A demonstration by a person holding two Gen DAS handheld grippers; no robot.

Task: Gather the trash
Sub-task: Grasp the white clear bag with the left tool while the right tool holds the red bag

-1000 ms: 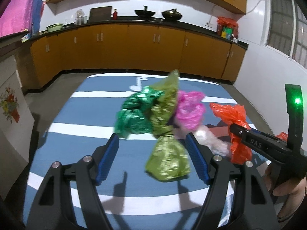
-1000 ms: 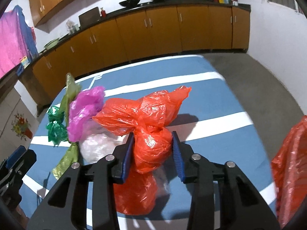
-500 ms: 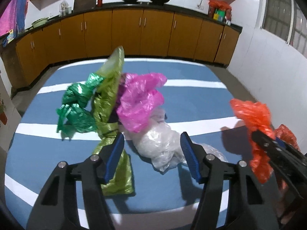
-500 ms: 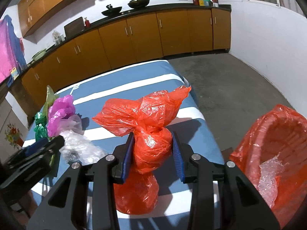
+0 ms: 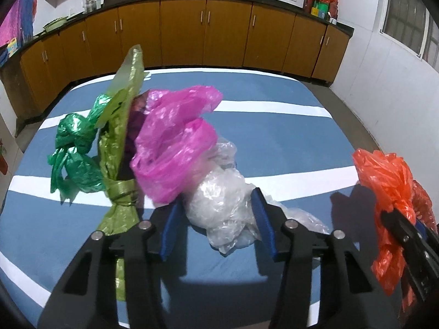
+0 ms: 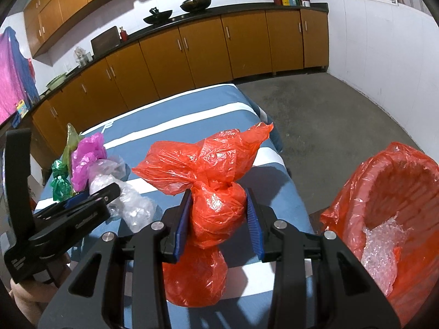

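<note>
My right gripper (image 6: 218, 211) is shut on a knotted red bag (image 6: 216, 208) and holds it above the table's right edge, beside a bin lined with red plastic (image 6: 389, 192). My left gripper (image 5: 216, 213) is open, its jaws on either side of a clear plastic bag (image 5: 222, 200) that lies on the blue striped table (image 5: 274, 137). A pink bag (image 5: 175, 148), an olive green bag (image 5: 120, 148) and a dark green bag (image 5: 74, 148) stand bunched just left of it. The red bag also shows at the right in the left wrist view (image 5: 389, 186).
The lined bin holds crumpled clear plastic (image 6: 381, 252). Brown cabinets (image 5: 205, 30) run along the far wall. Grey floor (image 6: 329, 126) lies right of the table, with a white wall (image 6: 384, 41) beyond.
My left gripper moved right from the olive bag to straddle the clear bag. My right gripper carried the red bag right, off the table's middle toward the lined bin.
</note>
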